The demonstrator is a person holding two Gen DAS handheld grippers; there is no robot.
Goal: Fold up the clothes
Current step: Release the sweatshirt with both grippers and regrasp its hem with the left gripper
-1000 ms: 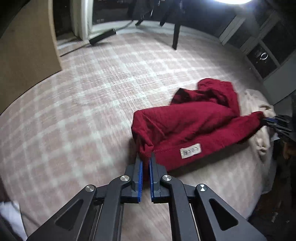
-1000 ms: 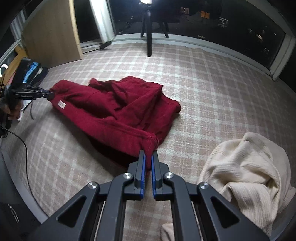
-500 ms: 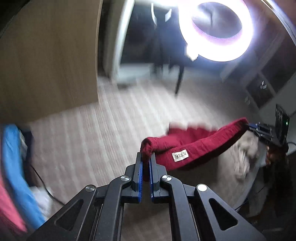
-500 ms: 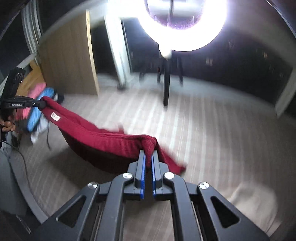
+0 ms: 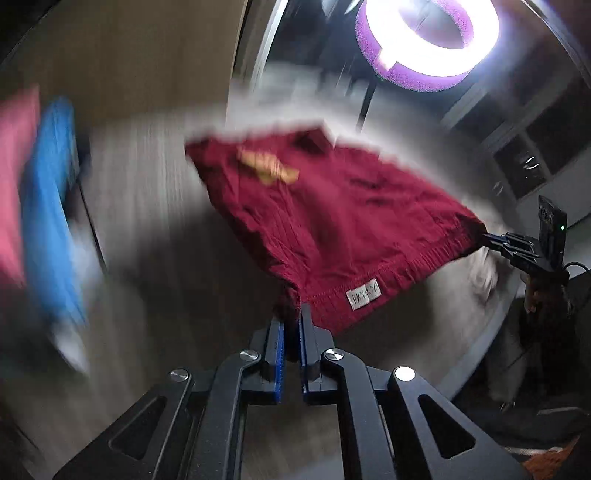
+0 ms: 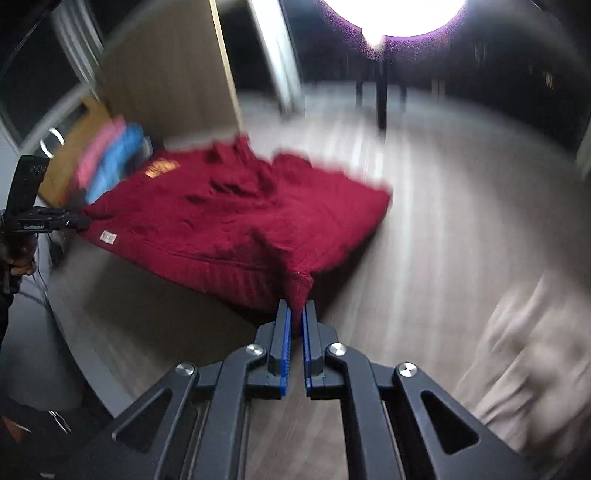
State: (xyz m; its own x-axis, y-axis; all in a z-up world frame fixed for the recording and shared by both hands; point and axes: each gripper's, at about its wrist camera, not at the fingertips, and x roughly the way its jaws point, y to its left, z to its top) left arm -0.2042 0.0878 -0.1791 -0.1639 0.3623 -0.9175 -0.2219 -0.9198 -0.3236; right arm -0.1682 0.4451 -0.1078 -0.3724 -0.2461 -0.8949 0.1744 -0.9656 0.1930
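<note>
We see a dark red sweater [image 5: 343, 221] stretched in the air above a checked bed [image 6: 443, 221], hem toward us, a small white label [image 5: 364, 294] on that hem. Our left tongs [image 5: 291, 325] are clamped on one hem corner, our right tongs [image 6: 297, 314] on the other. Beyond the sweater glows a ring light [image 5: 428, 33]; a cream garment [image 6: 524, 350] lies on the bed to its right. Everything is motion-blurred.

One red garment [image 5: 332, 221], one cream garment [image 6: 524, 369], two grippers, one ring light [image 5: 428, 40].
</note>
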